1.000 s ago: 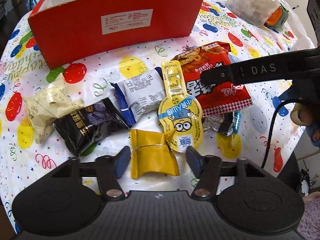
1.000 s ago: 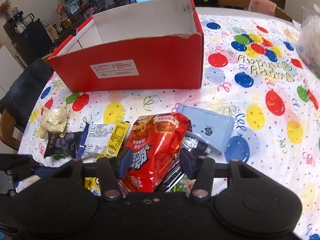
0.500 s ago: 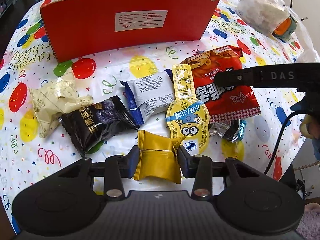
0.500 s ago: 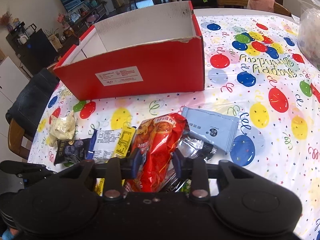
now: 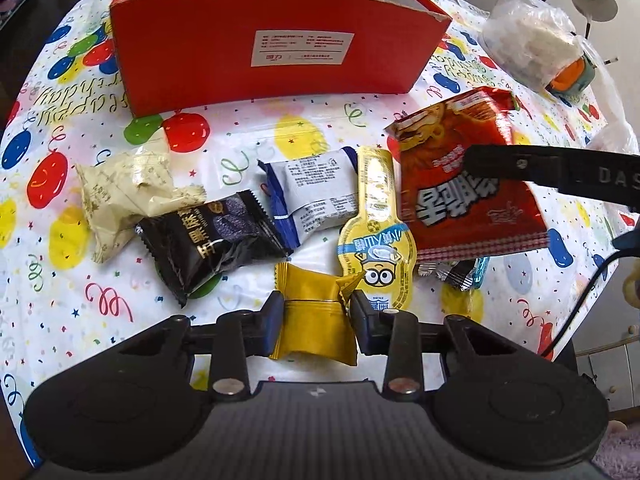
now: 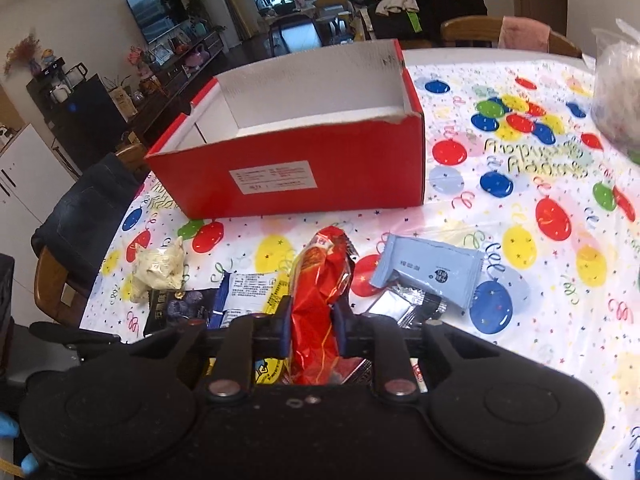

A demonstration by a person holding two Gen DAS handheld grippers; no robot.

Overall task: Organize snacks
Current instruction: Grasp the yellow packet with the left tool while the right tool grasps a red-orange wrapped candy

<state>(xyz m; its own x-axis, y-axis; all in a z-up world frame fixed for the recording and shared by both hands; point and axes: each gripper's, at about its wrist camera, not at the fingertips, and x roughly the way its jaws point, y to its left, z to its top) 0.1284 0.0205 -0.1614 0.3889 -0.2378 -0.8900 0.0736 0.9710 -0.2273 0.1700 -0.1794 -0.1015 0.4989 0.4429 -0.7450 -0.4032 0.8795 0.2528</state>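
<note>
Gold and red wrappers pinched, red box not yet filled.

From the left wrist, the gold packet (image 5: 314, 314) is seen clamped in the left gripper (image 5: 315, 316) just above the tablecloth (image 5: 240, 120), with several other snacks spread in front of the red box (image 5: 276, 56). From the right wrist, the red chip bag (image 6: 320, 300) is squeezed in the right gripper (image 6: 310, 322), and what can be seen of the box's inside looks empty, so pretty much all the sorting is judged left to do.

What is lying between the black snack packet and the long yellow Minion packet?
In the left wrist view, a blue-and-white packet lies between the black packet and the Minion packet.
</note>
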